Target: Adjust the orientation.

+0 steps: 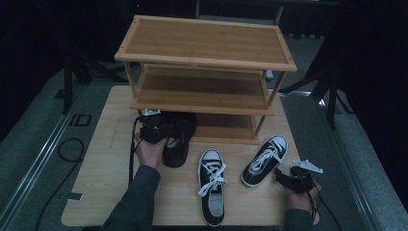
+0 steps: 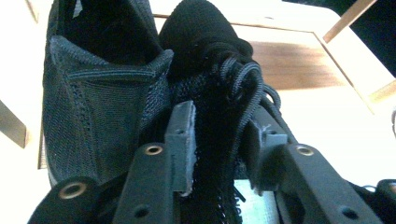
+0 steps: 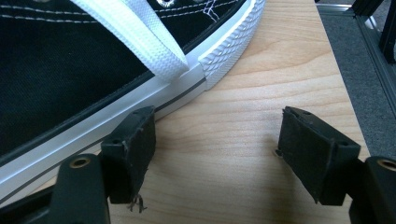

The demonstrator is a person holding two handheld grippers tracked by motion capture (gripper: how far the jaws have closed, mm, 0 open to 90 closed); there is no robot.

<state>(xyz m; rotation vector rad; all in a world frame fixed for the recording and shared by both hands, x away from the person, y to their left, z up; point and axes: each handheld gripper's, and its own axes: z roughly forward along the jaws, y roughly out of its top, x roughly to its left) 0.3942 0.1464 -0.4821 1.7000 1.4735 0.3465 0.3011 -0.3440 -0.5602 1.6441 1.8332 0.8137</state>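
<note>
A black knit shoe (image 1: 179, 144) lies at the front left foot of the bamboo shoe rack (image 1: 207, 57), toe under the bottom shelf. My left gripper (image 1: 153, 129) sits over it. In the left gripper view my left gripper (image 2: 222, 121) stands open, with the shoe's tongue and laces (image 2: 219, 84) between the jaws. The mesh heel of a second black shoe (image 2: 102, 93) is right beside it. A black-and-white sneaker (image 1: 265, 159) lies at the right. My right gripper (image 1: 283, 176) rests open at its heel side, and the gap of my right gripper (image 3: 215, 135) holds only bare wood.
Another black-and-white sneaker (image 1: 211, 185) lies at the front middle of the wooden table (image 1: 96, 159), toe away from me. The rack's top and middle shelves are bare. Grey floor and dark stands surround the table; the table edge (image 3: 334, 70) is close on the right.
</note>
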